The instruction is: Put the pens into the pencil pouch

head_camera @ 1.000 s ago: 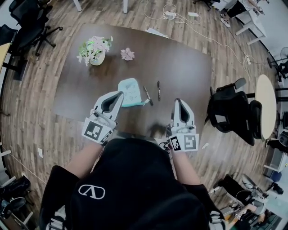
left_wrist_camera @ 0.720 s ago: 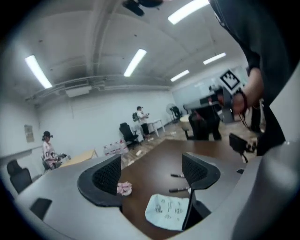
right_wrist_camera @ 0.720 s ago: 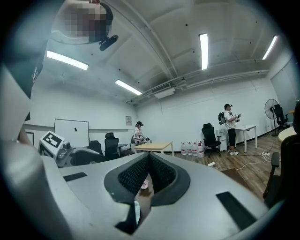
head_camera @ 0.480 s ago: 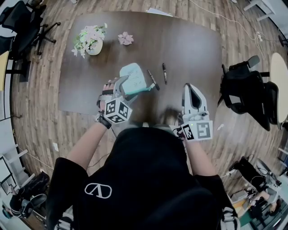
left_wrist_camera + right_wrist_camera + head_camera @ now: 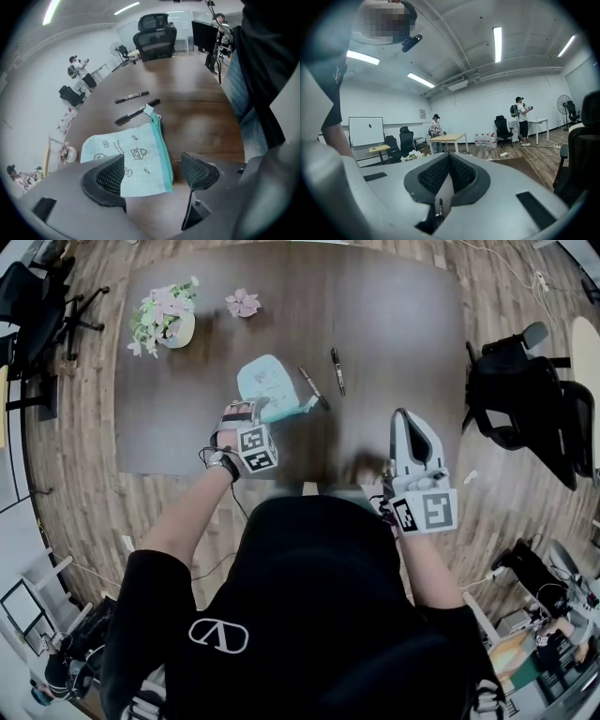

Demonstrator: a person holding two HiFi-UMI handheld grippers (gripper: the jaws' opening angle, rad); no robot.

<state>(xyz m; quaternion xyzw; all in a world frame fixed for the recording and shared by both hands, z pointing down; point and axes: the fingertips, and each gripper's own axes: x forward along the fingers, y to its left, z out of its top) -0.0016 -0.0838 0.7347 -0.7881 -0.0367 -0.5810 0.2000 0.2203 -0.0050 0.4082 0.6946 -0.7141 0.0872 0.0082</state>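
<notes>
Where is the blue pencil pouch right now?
In the head view the pencil pouch lies on the table, just left of the two pens, ahead of the open left gripper.

In the head view the left gripper (image 5: 251, 413) covers the near end of the pouch (image 5: 265, 379), and the person (image 5: 309, 596) hides the near edge of the table (image 5: 403, 324). In the left gripper view one jaw hides the pouch's near left corner, and the doodles and writing on the pouch are too small to read.
</notes>
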